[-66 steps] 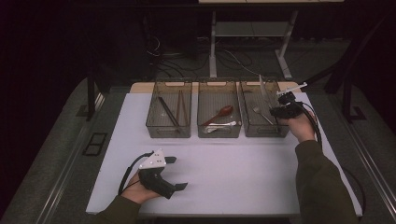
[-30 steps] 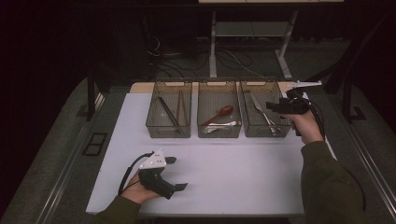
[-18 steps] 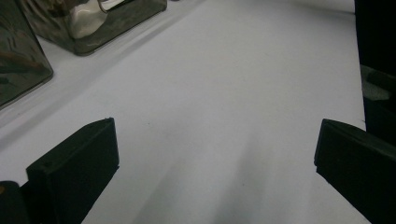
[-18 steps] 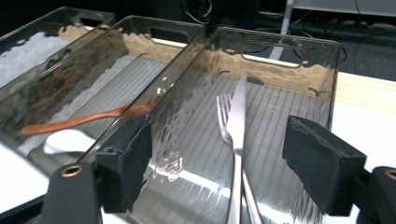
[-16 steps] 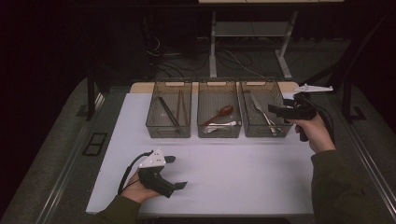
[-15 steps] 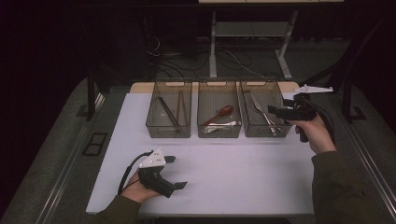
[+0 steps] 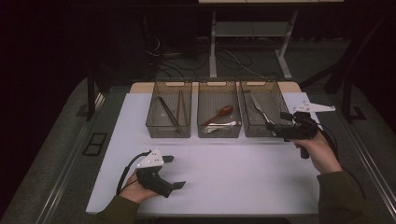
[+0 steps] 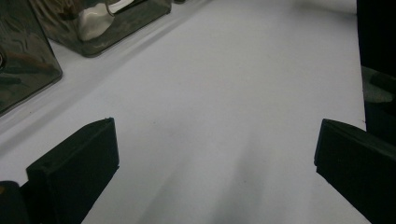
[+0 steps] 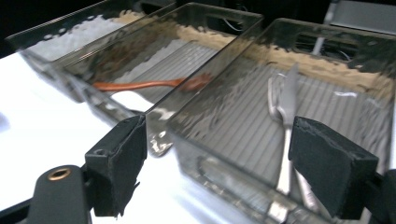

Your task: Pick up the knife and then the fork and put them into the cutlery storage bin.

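Since the earlier frames, pulled back from over the right bin (image 7: 264,109) toward the near right: right gripper (image 7: 276,127), now at that bin's near right corner, jaws just opened wide, nothing between them. Resting inside the right bin: metal cutlery (image 9: 285,116), a fork and a knife side by side, lying lengthwise on the ribbed floor, apart from the jaws. Seen from the right gripper view: bin wall between the jaws and the cutlery. Middle bin (image 7: 219,112) just left of it, holding a wooden spoon (image 7: 218,114) and a white spoon (image 7: 221,126). Left bin (image 7: 170,112) with dark chopsticks (image 7: 167,112). Unmoved at the near left of the white table (image 7: 233,172): left gripper (image 7: 173,171), lying on its side in the hand, jaws spread wide over bare tabletop, holding nothing, well apart from the bins.
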`<state>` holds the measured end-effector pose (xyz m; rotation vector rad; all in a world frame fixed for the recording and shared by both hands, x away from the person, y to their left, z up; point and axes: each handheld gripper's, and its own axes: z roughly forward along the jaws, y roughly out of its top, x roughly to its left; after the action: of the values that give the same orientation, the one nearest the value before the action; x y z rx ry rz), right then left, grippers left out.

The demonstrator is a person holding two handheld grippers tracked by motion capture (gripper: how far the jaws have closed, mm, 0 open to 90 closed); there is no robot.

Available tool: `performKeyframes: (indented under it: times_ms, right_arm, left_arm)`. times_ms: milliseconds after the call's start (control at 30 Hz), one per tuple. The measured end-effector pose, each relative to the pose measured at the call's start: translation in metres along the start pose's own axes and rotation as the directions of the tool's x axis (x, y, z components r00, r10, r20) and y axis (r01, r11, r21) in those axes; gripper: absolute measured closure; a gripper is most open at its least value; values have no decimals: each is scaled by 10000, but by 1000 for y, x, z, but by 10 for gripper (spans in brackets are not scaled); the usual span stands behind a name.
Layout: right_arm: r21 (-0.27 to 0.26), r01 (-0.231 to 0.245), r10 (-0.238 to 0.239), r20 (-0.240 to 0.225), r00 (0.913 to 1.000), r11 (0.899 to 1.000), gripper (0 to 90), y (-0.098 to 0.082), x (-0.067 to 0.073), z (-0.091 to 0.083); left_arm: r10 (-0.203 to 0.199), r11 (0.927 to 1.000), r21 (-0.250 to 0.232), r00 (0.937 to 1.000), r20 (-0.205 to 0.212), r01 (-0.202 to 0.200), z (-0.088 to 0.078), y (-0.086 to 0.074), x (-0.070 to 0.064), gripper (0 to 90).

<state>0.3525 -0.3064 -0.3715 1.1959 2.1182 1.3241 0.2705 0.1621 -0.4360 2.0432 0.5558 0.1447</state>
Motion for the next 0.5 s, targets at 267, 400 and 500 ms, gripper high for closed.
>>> performKeyframes:
  times_ms: [267, 400, 500]
  right_arm:
    - [69, 563, -560, -348, 9978, 9984, 188, -20, 20, -8]
    - [185, 660, -649, -525, 9965, 9976, 187, -35, 27, -8]
    - [202, 676, -663, -580, 9961, 9975, 184, -45, 31, -8]
  left_arm:
    - [-27, 10000, 50, 10000, -1, 27, 0, 0, 0, 0]
    - [-7, 10000, 40, 10000, 48, 7, 0, 0, 0, 0]
    - [-30, 10000, 67, 10000, 90, 30, 0, 0, 0, 0]
